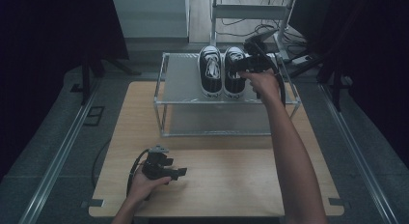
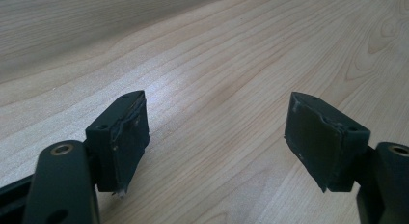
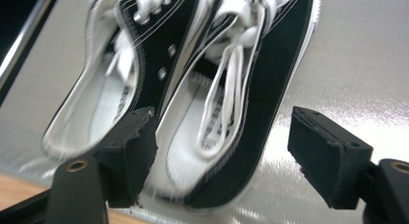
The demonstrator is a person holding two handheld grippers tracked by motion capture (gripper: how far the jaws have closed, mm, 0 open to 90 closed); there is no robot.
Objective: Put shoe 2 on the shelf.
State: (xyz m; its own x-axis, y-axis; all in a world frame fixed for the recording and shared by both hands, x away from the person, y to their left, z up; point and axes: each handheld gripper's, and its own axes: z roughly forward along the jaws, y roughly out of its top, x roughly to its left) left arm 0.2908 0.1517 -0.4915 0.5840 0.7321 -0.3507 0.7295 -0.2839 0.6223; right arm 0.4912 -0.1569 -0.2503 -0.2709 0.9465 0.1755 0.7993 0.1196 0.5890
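High view: pair of black canvas sneakers with white laces and white rubber soles (image 1: pixel 222 72) side by side on the top grey shelf of a metal-framed rack (image 1: pixel 181 74), toes toward the person, at the far half of the light wooden table (image 1: pixel 231 185). Placed neatly together, so likely either just set down or about to be lifted; cannot tell which.

Right gripper (image 1: pixel 243 64) reached out over the rack at the end of a long outstretched arm, right hand (image 1: pixel 263 84) wrapped around its handle, nose at the right-hand sneaker (image 1: pixel 235 74).

Right gripper view: right gripper (image 3: pixel 222 151) with jaws wide apart, straddling the nearer sneaker (image 3: pixel 231 113) from the heel end. One jaw down by the gap between the two shoes, the other outside over the bare shelf (image 3: pixel 361 64). Not clamped, no squeeze on the canvas. Other sneaker (image 3: pixel 111 89) just beside, touching or nearly so. Spread presumably chosen to clear the full width of the one shoe.

Left gripper (image 1: pixel 179 173) low on the near table, held by the left hand (image 1: pixel 144 185), well apart from the rack. Probably parked there to keep out of the way.

Left gripper view: left gripper (image 2: pixel 217 132) with jaws apart, nothing between them but bare wood grain (image 2: pixel 217 40).
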